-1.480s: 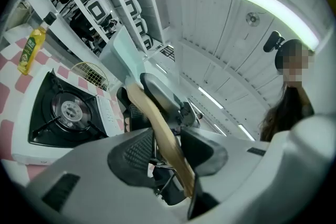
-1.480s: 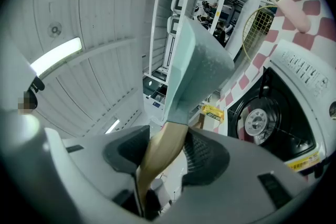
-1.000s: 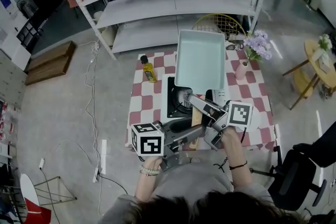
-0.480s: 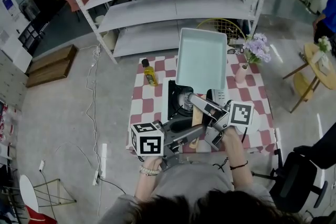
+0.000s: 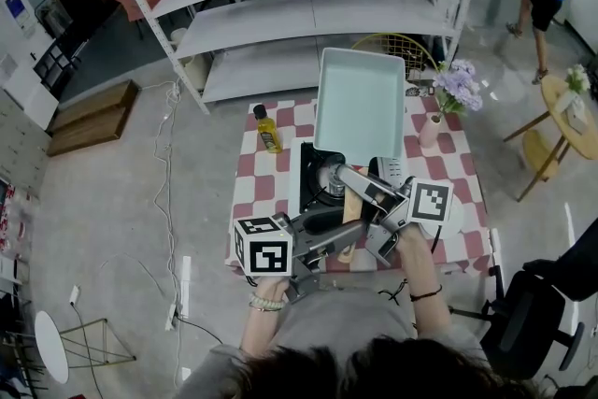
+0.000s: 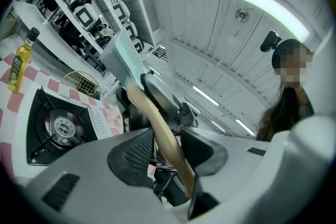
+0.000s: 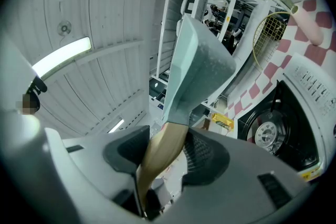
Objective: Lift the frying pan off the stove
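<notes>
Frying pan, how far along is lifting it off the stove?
Done: the frying pan is up in the air, clear of the stove, whose burner sits bare. In hand: the left gripper and right gripper both clamp its wooden handle. Left: nothing of the lift itself; the pan is not set down anywhere.

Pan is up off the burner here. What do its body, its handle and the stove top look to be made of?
Frying pan: pale mint green, matte and even, probably an enamel or ceramic coat over metal; no bare metal shows.
Handle: tan with a soft sheen, looks like wood, though the grain isn't clear.
Stove: glossy black top, likely glass or enamelled steel, with a metallic burner in the middle.
</notes>
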